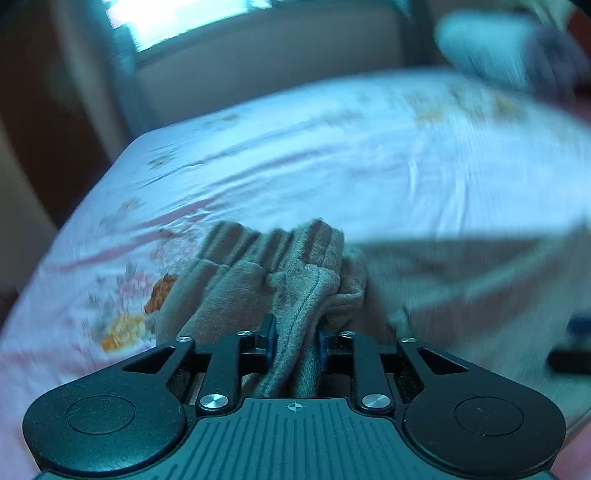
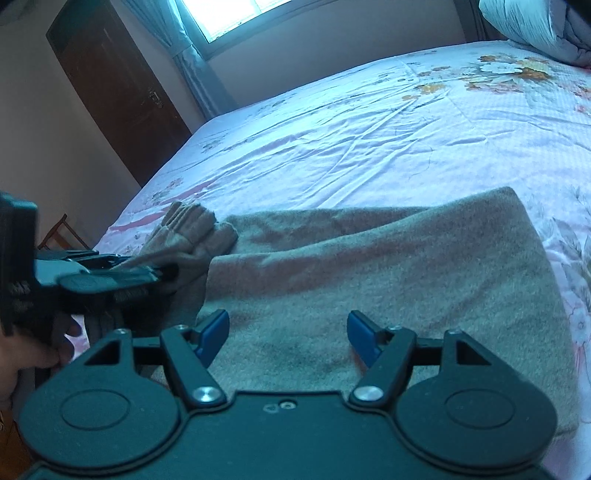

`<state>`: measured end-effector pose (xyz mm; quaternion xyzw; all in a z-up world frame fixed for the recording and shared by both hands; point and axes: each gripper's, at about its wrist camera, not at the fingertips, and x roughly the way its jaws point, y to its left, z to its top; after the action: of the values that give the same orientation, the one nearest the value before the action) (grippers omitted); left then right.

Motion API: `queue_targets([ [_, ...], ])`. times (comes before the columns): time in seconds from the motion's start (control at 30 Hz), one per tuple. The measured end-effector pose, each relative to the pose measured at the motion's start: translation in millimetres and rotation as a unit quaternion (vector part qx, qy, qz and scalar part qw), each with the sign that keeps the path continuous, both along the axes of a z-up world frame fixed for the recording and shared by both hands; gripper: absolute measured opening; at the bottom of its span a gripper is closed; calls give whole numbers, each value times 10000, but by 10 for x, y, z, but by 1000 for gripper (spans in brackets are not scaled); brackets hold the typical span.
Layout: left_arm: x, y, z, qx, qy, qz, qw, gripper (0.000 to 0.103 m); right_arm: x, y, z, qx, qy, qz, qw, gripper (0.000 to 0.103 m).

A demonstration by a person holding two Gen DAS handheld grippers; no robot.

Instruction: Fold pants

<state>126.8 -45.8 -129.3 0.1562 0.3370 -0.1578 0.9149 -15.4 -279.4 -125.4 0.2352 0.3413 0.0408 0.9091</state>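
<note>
Plainly, the pants were spread on the bed, near its front edge, as a flat tan fleece shape, with the ribbed cuffs bunched together toward the left end in the right wrist view. The left gripper was seen closed on a fold of that fabric: its blue fingers were pressed against a ridge of cloth running up between them, and the gathered cuff ends were seen just beyond the tips. In the right wrist view the same gripper was seen from the side at the left, reaching level into the bunched end of the pants, with part of a hand visible under it. The right gripper was held over the wide part of the pants, its blue fingers spread well apart with nothing pinched between them; whether the tips touched the cloth could not be told. A floral sheet covered the bed, a pillow lay at the far right corner, and a dark door and a bright window were seen behind. The left wrist view was blurred away from the gripper.
</note>
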Motion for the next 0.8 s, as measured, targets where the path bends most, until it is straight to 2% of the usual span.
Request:
queue_targets([
  [0.1, -79, 331, 96, -1064, -15, 479, 9932, 16, 7, 10, -6, 34, 20, 11, 10000, 63],
  [0.17, -162, 601, 130, -1863, 47, 760, 9795, 15, 14, 36, 5, 49, 19, 50, 10000, 63],
  [0.23, -227, 800, 147, -2413, 33, 884, 9664, 14, 28, 83, 23, 20, -8, 125, 9999, 63],
  [0.33, -334, 1011, 265, -2950, -64, 891, 9513, 13, 84, 209, 43, -172, -23, 241, 9996, 63],
  [0.47, -481, 1211, 361, -3397, -225, 894, 9360, 13, 217, 507, 99, -861, -56, 543, 9948, 63],
  [0.53, -553, 1286, 388, -3585, -265, 855, 9292, 13, 275, 651, 116, -1006, -77, 758, 9920, 63],
  [0.63, -601, 1321, 400, -3600, -348, 732, 9294, 13, 342, 878, 146, -1000, -196, 1086, 9888, 62],
  [0.73, -644, 1332, 423, -3674, -385, 622, 9272, 13, 395, 1249, 50, -1715, -125, 1477, 9740, 61],
  [0.8, -642, 1304, 422, -3674, -352, 502, 9280, 13, 402, 1526, -94, -2470, -36, 1703, 9539, 65],
])
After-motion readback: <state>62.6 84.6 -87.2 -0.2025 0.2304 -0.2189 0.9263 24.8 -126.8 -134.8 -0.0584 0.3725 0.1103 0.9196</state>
